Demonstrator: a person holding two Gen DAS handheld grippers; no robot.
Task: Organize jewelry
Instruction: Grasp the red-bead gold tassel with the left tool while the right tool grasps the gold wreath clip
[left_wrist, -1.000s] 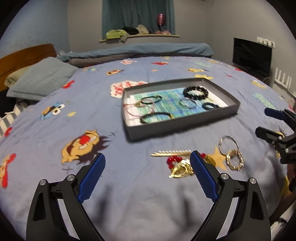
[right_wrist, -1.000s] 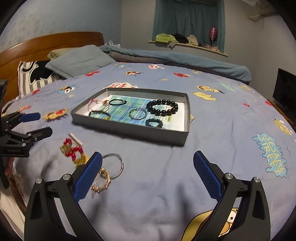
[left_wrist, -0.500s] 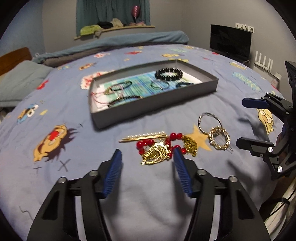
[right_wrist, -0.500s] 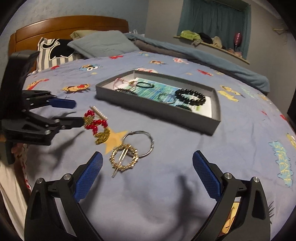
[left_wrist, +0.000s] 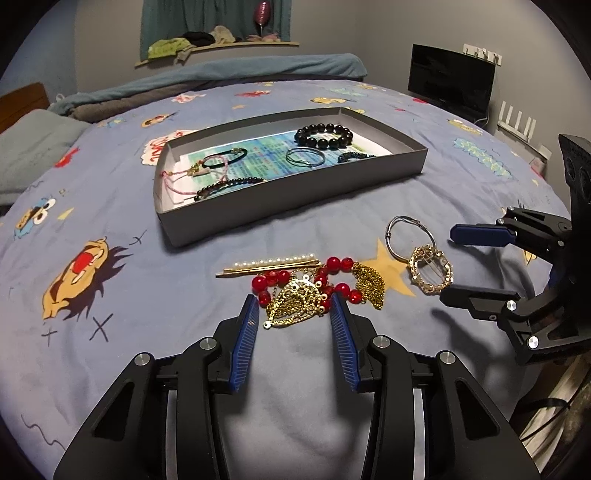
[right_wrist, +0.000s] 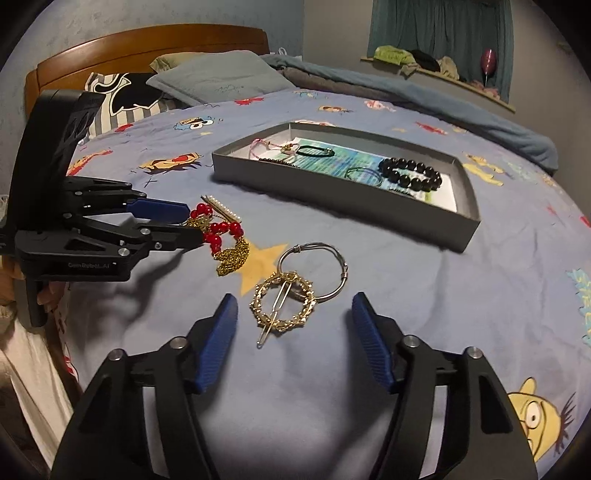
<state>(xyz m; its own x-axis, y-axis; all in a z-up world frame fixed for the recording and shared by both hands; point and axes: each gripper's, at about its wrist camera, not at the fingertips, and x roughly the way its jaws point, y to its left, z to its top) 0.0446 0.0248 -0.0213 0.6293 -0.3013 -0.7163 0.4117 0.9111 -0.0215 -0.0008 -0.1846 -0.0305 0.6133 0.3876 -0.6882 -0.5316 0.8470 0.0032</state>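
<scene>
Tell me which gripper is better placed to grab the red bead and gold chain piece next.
Left. The left gripper is open with its jaws already either side of the red bead and gold chain piece. The right gripper is open in front of the gold wreath hairpin, off to the side.

The left hand-held gripper (left_wrist: 293, 308) hung low, pointing forward, its blue-padded fingers (left_wrist: 245, 332) parted but drawn fairly close, nothing pinched between them. The right hand-held gripper (right_wrist: 293, 308) sat just beside it, angled inward toward its partner, its blue pads (right_wrist: 218, 332) spread wider and gripping nothing. In the right wrist view, a bit of the person's hand (right_wrist: 44, 293) showed around the left grip.
</scene>
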